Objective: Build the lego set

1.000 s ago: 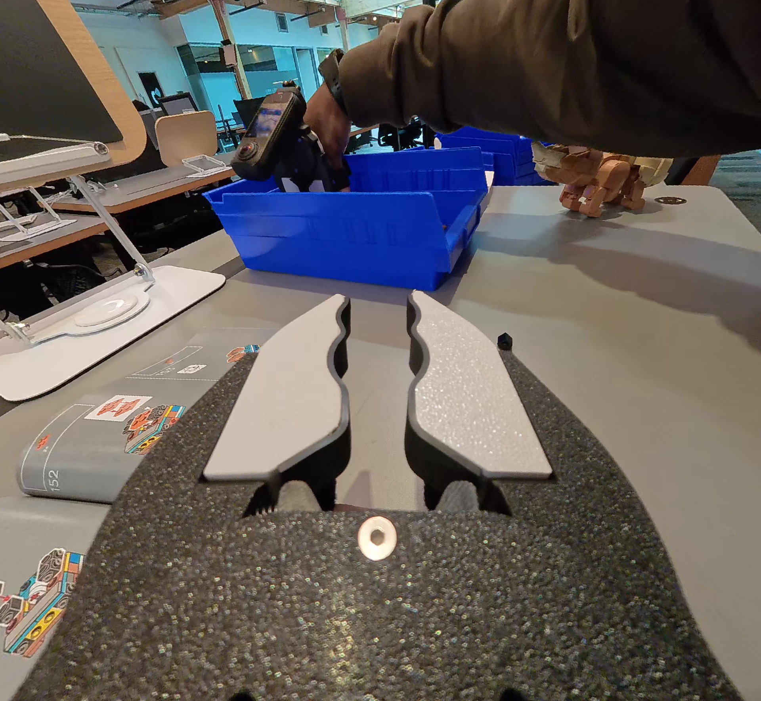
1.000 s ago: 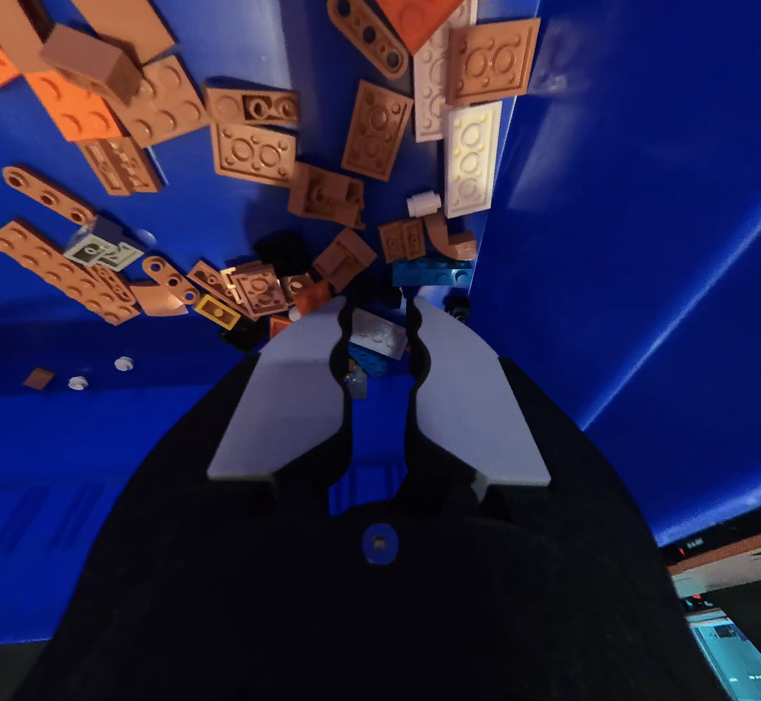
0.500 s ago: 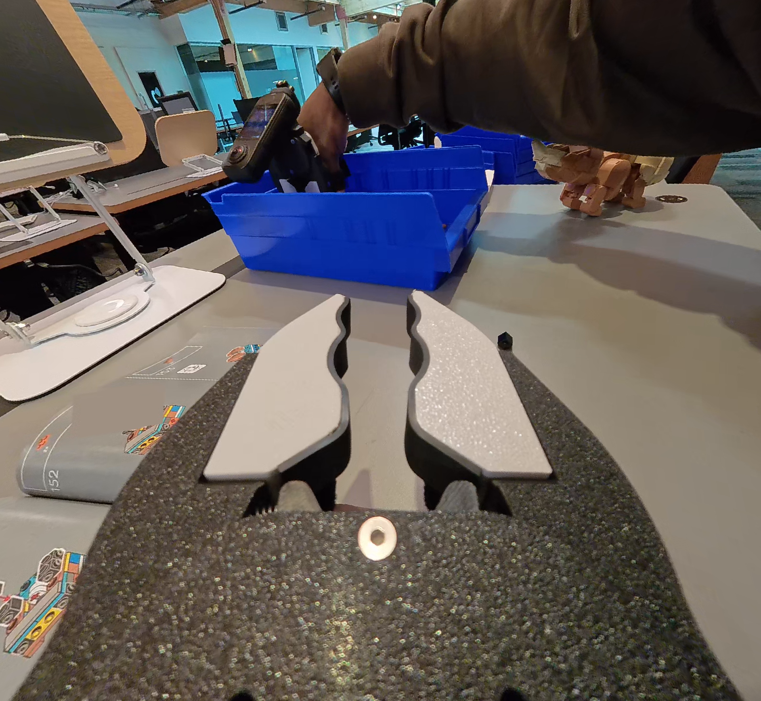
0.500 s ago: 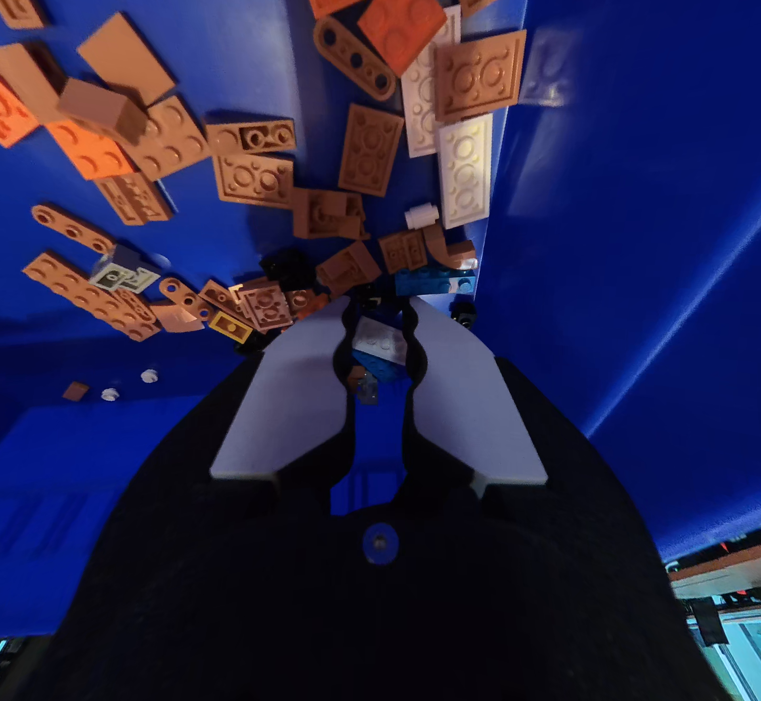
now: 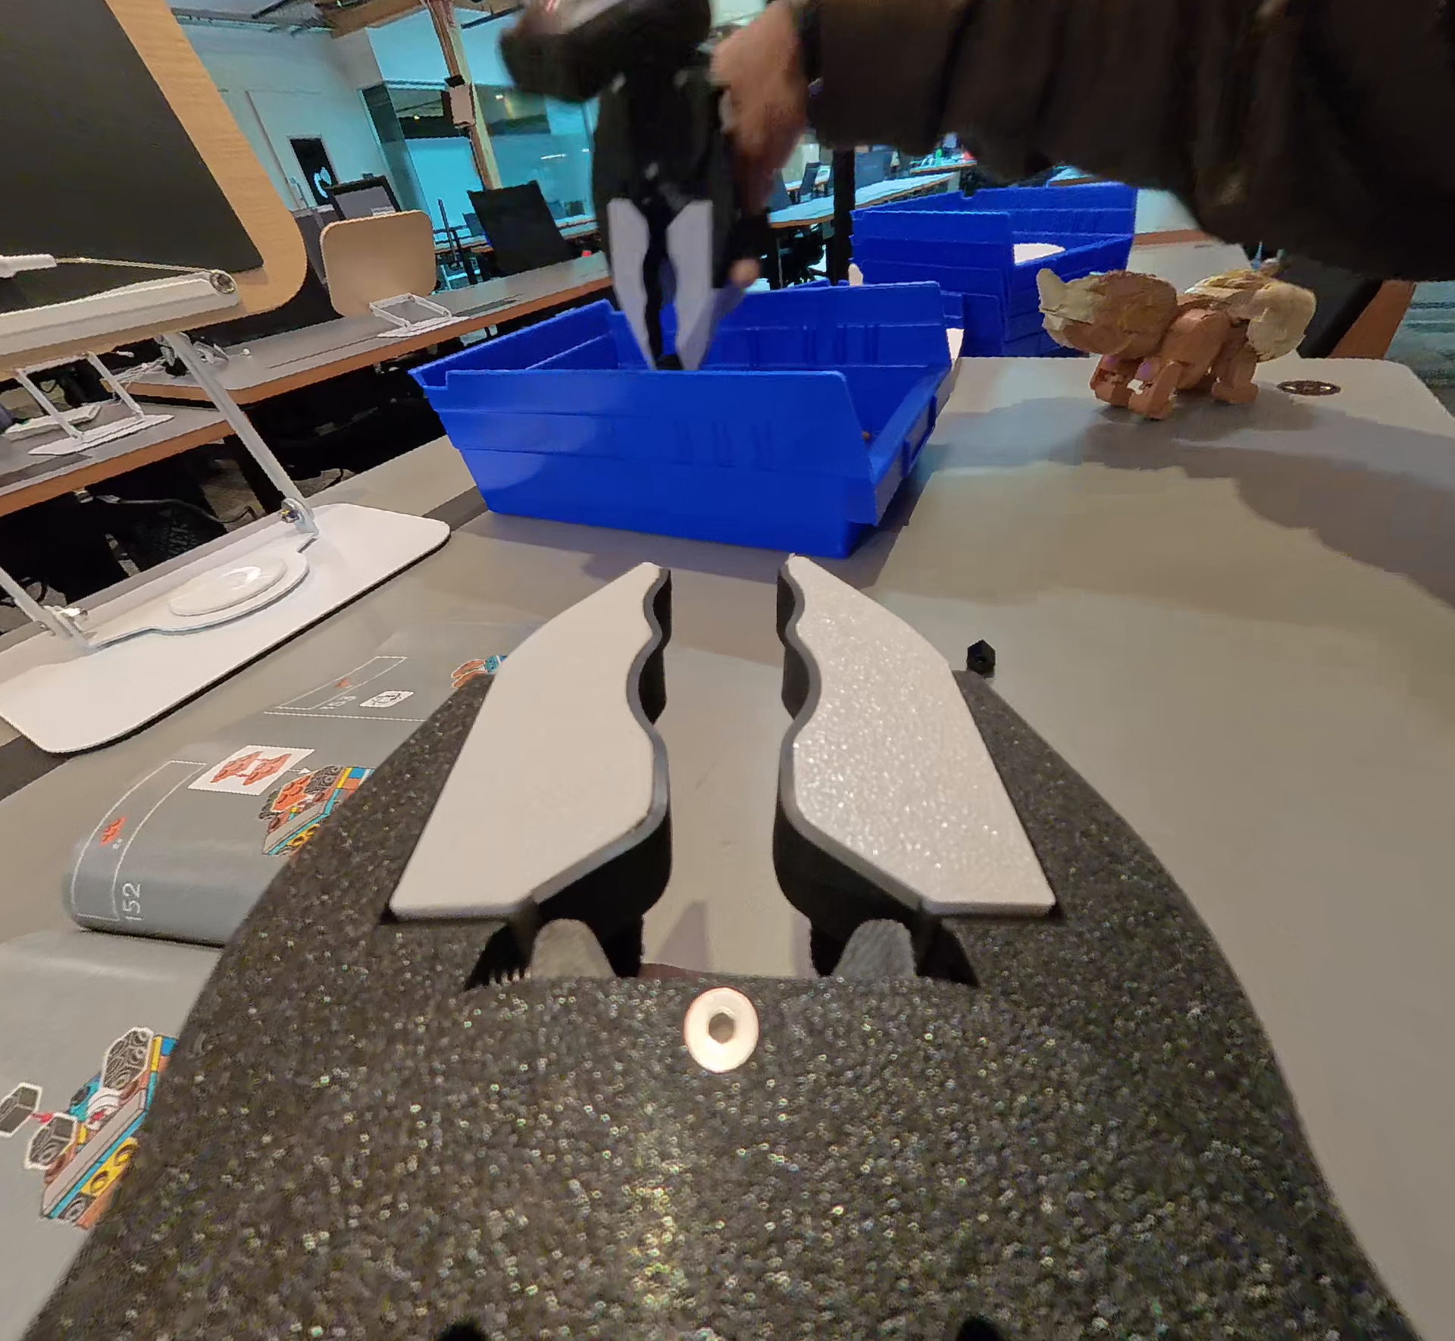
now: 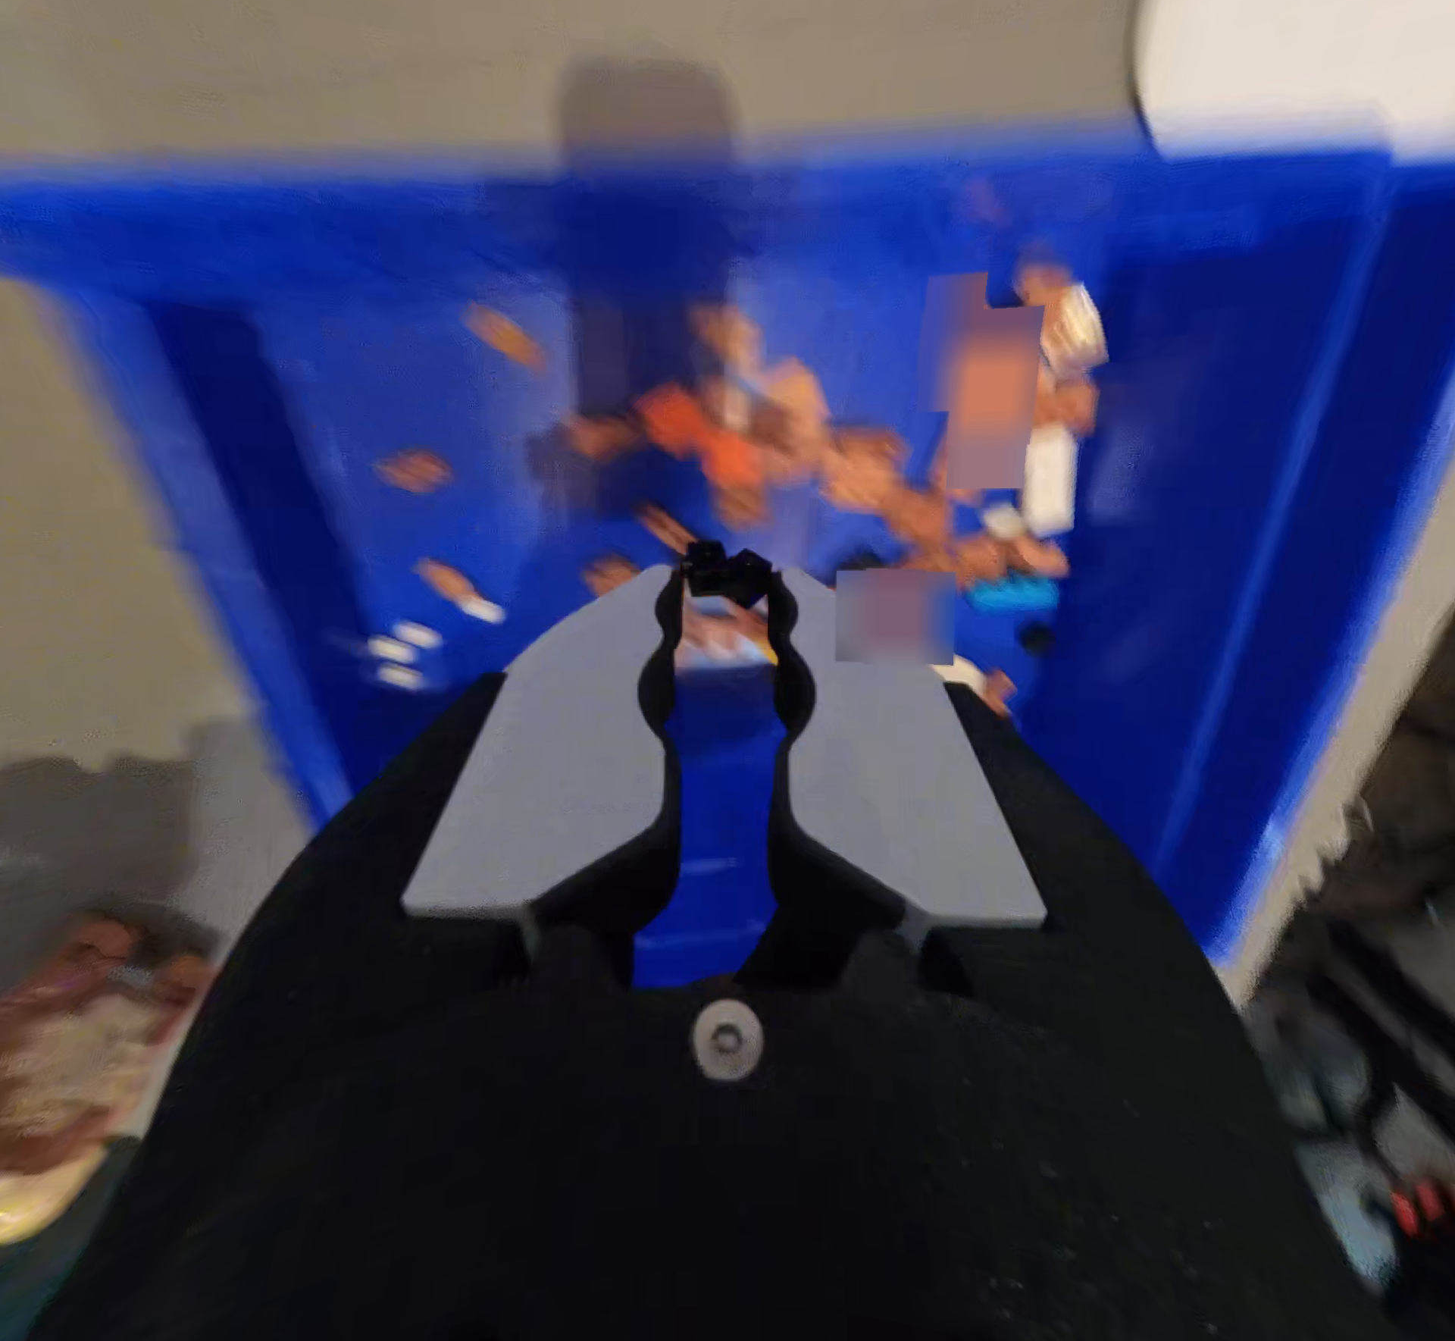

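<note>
Left gripper (image 5: 723, 673) rests near the tabletop's (image 5: 1181, 673) front edge, jaws parted, empty. Right gripper (image 6: 723, 582) pinches a black piece (image 6: 720, 577) at its tips, above the bin (image 5: 677, 468). The model (image 5: 1165, 334), at the far right corner, lies nearer our right hand.

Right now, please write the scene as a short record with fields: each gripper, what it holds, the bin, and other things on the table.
left gripper: open, empty, low over the grey table
right gripper: shut on a small black piece, raised above the blue bin
bin contents: loose orange, brown and white pieces, blurred
table, left side: instruction booklet, white stand
table, far right: brown animal model
table, near left gripper: tiny black piece
</note>
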Tool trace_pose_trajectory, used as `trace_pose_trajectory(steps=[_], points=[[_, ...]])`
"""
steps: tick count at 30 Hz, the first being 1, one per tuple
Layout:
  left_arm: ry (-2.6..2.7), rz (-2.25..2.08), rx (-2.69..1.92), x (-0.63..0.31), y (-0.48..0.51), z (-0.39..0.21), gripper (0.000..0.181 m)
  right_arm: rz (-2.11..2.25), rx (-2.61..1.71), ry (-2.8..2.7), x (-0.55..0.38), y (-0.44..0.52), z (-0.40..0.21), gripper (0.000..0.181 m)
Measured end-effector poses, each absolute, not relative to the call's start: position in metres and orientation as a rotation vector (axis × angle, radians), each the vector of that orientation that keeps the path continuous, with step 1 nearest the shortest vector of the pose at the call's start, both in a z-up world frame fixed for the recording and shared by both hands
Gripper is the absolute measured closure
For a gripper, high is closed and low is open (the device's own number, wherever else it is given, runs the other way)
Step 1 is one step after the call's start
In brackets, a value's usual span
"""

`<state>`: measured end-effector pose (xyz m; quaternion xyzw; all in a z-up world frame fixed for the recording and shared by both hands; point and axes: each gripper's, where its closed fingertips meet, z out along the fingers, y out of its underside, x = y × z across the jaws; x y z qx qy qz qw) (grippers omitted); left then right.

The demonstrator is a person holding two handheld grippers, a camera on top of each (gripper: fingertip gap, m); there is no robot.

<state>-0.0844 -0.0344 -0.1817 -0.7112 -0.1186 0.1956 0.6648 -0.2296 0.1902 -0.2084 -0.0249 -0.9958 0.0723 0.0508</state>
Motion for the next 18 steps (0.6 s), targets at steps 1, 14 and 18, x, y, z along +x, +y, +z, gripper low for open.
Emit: trace_pose_trajectory(steps=[1, 14, 18], points=[[-0.271, 0.445, -1.607, -0.085, -0.035, -0.182, 0.156, 0.333, -0.007, -3.043, -0.199, 0.168, -0.200, 0.161], [-0.252, 0.478, -1.631, -0.082, -0.030, -0.185, 0.157, 0.749, -0.002, -2.842, -0.054, 0.070, -0.190, 0.161], [-0.251, 0.477, -1.634, -0.082, -0.030, -0.185, 0.157, 0.662, 0.032, -2.923, -0.032, 0.068, -0.223, 0.161]])
